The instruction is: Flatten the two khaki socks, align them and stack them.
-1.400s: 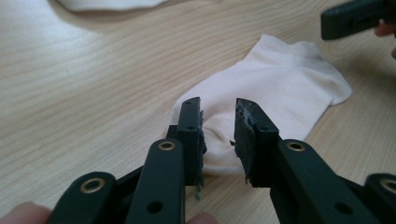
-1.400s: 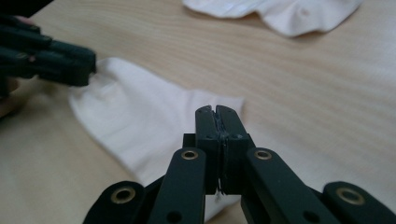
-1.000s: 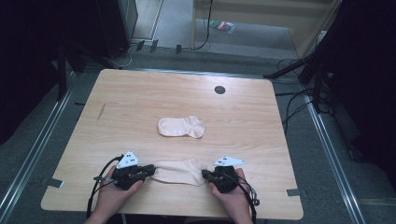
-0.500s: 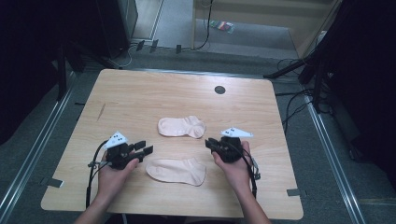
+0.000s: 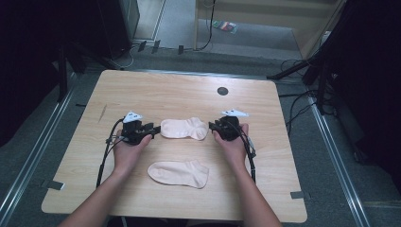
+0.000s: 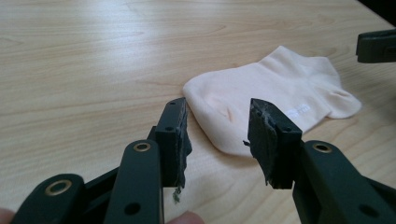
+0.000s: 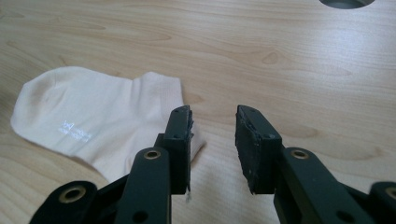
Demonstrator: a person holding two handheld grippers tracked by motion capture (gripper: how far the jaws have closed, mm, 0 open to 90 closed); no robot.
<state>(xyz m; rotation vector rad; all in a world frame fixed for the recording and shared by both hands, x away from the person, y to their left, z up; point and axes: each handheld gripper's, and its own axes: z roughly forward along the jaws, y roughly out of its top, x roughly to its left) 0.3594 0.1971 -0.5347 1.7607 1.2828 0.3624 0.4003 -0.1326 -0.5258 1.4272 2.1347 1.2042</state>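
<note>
Two pale pink ankle socks lie flat on the wooden table [image 5: 142, 90]. The far sock [image 5: 184, 128] [image 6: 275, 102] [image 7: 93, 116] lies between my two grippers, and the near sock [image 5: 178, 173] lies free closer to the person. My left gripper [image 5: 153, 128] [image 6: 217, 140] points at the far sock's left end; its jaws have just been opening, then closing slightly, and hold nothing. My right gripper [image 5: 211, 126] [image 7: 212, 140] stands at that sock's right end with its left jaw over the edge; its jaws have just been opening and are empty.
A round cable hole [image 5: 222, 91] [image 7: 346, 2] sits in the table beyond the right gripper. Black cables trail from both grippers along the forearms. Dark equipment and floor cables surround the table. The right gripper's jaw [image 6: 376, 45] shows at the left gripper view's edge.
Both grippers let go of the near sock, opened, and moved away from the person to either end of the far sock. The near sock now lies flat and free.
</note>
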